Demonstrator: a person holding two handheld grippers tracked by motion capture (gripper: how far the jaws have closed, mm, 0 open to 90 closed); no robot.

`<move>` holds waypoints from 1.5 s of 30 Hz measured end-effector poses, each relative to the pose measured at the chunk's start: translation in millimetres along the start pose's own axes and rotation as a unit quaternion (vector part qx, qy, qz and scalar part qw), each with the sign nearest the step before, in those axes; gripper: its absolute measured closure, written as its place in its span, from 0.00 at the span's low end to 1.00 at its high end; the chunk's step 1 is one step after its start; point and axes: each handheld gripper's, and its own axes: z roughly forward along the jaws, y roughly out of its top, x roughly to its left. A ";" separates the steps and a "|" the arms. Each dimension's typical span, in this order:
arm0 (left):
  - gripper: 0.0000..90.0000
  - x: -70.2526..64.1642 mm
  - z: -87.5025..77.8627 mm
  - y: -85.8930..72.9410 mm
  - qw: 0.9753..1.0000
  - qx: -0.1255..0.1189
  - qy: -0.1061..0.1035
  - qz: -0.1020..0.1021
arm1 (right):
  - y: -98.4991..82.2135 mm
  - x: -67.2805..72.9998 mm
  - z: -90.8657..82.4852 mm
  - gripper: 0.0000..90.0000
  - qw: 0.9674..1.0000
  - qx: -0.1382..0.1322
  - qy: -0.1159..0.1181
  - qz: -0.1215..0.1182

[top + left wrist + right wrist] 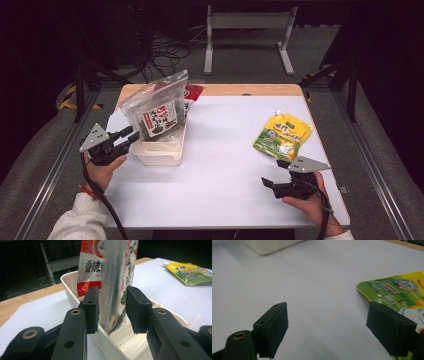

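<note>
Evidently the clear plastic seaweed bag (156, 110) stood in the cream plastic bin (160, 152), just freed; the left gripper (111, 311) straddled its edge, pads apart. The wide, empty right gripper (337, 328) should next take the yellow-green spouted pouch (282, 135).

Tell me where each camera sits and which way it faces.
High view: above the person's side, looking forward and down on the table; both hands, left gripper, right gripper.
Left gripper view: along its open jaws toward the white bin holding the clear packet.
Right gripper view: low over the table, open jaws.
Shared: the yellow-green pouch.
</note>
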 end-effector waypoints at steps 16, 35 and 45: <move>0.45 -73.8 -26.5 -4.7 0.994 0.049 -0.051 0.084 | -18.0 -72.3 -18.0 0.31 0.987 -0.002 -0.121 0.106; 0.25 -123.1 10.2 -39.6 0.971 0.163 -0.149 0.097 | -23.8 -119.9 30.0 0.17 0.971 0.036 -0.104 0.214; 0.23 -137.9 25.7 -41.8 0.961 0.180 -0.182 0.106 | -14.1 -121.6 36.1 0.50 0.978 0.054 -0.064 0.194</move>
